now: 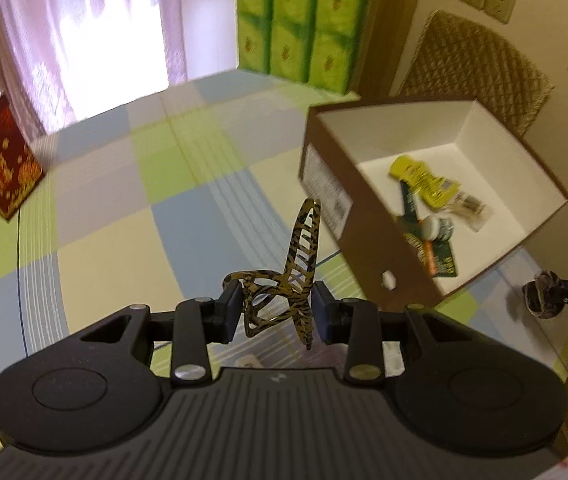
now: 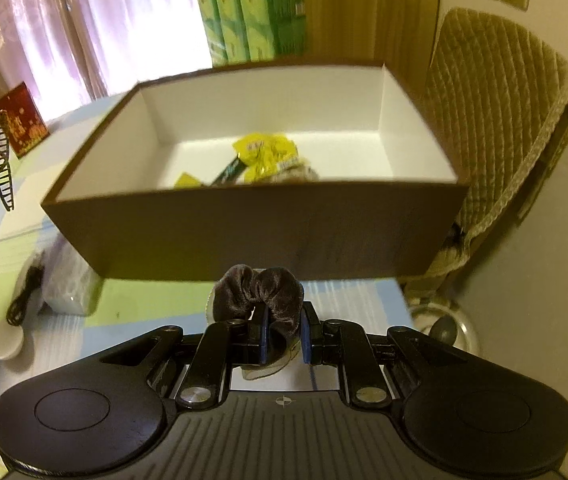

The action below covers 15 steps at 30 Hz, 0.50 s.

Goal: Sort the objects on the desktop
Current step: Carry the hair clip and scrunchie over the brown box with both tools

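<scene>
My left gripper is shut on a tiger-striped hair claw clip, held above the checked tablecloth just left of the brown cardboard box. The clip also shows at the far left of the right wrist view. My right gripper is shut on a dark velvet scrunchie, held just in front of the box's near wall; it shows at the right edge of the left wrist view. Inside the white-lined box lie a yellow packet, a small jar and green cards.
Green tissue packs stand at the table's back. A red box stands at far left. A white spoon, a black cable and a tissue pack lie left of the box. A padded chair stands right.
</scene>
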### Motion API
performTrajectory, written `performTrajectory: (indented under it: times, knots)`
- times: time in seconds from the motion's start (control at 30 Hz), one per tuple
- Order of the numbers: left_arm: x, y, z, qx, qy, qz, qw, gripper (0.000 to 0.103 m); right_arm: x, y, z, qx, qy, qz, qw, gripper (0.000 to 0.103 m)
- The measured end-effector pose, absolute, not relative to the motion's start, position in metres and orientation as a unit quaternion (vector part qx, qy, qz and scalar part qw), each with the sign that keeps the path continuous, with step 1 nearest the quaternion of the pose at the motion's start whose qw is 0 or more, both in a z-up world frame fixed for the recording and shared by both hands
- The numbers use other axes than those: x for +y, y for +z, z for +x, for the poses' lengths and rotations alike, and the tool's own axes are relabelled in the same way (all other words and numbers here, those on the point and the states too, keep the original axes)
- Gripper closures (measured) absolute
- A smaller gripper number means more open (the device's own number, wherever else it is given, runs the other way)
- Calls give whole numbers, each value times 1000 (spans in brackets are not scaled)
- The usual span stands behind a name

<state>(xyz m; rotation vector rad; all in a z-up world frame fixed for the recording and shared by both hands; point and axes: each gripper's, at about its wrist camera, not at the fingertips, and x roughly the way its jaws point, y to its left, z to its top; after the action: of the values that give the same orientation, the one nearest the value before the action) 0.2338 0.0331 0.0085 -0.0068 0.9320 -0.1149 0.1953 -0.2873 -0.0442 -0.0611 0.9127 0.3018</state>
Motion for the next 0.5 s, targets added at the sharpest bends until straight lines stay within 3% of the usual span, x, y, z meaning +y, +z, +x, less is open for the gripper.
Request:
performTrajectory:
  times: [0.5]
  knots:
    - [-37,69,243,382,-129,26,915,71,-317,27,222,362,170,-33,916,90]
